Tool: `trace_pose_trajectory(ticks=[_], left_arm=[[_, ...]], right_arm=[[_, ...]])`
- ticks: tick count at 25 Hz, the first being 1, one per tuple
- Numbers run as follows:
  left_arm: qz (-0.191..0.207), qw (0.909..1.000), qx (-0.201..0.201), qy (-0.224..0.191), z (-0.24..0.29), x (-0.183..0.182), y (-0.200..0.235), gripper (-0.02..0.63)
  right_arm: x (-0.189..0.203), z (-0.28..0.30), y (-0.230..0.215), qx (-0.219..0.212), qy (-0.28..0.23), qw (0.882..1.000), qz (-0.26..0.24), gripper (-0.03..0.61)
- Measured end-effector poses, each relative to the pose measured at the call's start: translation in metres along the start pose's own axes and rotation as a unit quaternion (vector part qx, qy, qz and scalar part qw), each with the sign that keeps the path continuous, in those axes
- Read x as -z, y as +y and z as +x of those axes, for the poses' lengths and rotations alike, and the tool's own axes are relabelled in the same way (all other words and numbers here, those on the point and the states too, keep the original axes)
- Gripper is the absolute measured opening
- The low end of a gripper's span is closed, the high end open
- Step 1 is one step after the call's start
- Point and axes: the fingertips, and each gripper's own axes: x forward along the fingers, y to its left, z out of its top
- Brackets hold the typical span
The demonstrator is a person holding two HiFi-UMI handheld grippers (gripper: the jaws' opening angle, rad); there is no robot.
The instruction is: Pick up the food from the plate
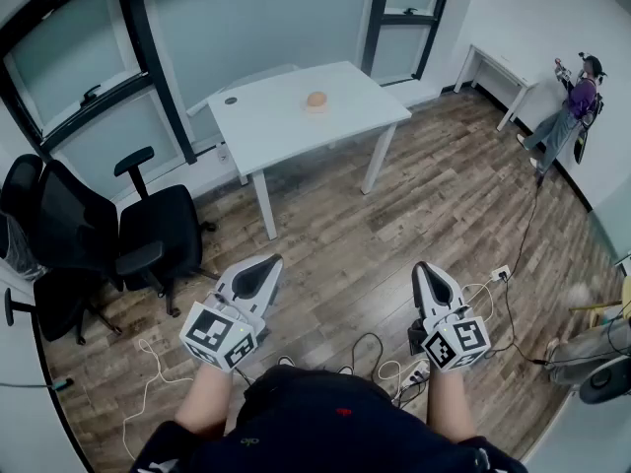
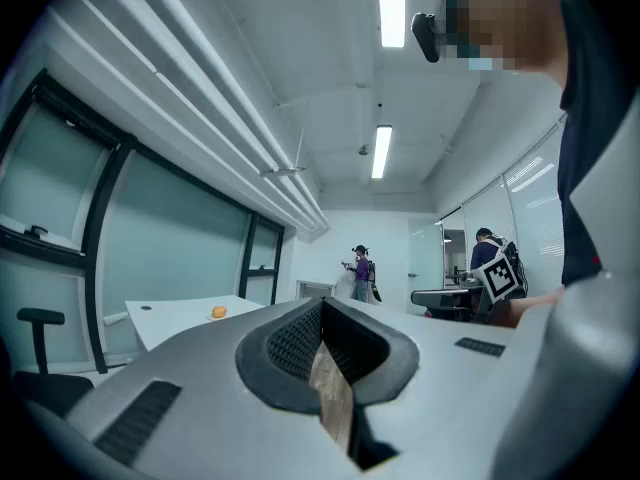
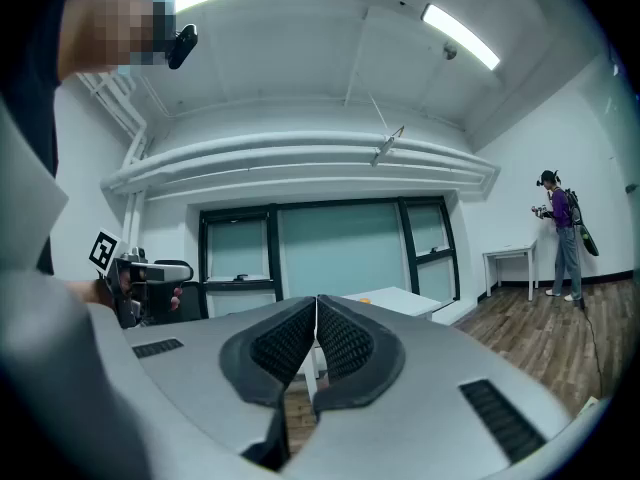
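Both held low in front of the body, pointing forward: left gripper (image 1: 264,267) jaws pressed together, empty; right gripper (image 1: 426,272) likewise.

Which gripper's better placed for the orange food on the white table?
Left, marginally. Left gripper and right gripper both sit shut by the body, far from the white table; the round orange food lies toward the left side. Either must open first.
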Motion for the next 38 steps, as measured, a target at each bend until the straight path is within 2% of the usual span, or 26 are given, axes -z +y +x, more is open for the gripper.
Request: trace_pose_trajectory(ticks=[11, 16, 20, 24, 31, 35, 38], left_arm=[[-0.009, 1.0, 0.003, 0.002, 0.005, 0.004, 0.006, 0.023], [-0.041, 0.9991, 0.008, -0.007, 0.002, 0.005, 0.009, 0.023], [-0.048, 0.9987, 0.016, -0.007, -0.005, 0.005, 0.017, 0.023], [-0.046, 0.9988, 0.018, -0.001, -0.022, 0.012, 0.038, 0.023], [-0.033, 0.999, 0.031, 0.004, -0.038, 0.014, 0.063, 0.023], [-0.008, 0.9994, 0.033, 0.012, -0.029, 0.015, 0.073, 0.023], [-0.008, 0.9994, 0.032, 0.014, -0.014, 0.015, 0.085, 0.023]], right_arm=[[0.0, 0.01, 0.0, -0.001, -0.001, 1.0, -0.004, 0.028], [0.006, 0.012, 0.0, 0.004, 0.006, 1.0, 0.007, 0.028], [0.011, 0.02, 0.008, 0.012, 0.008, 1.0, 0.013, 0.028], [0.017, 0.031, 0.031, 0.015, 0.004, 1.0, 0.014, 0.028], [0.023, 0.051, 0.077, 0.008, 0.01, 1.0, -0.018, 0.029], [0.025, 0.065, 0.073, 0.014, 0.007, 1.0, -0.009, 0.028], [0.023, 0.082, 0.057, 0.028, 0.003, 1.0, -0.003, 0.029]])
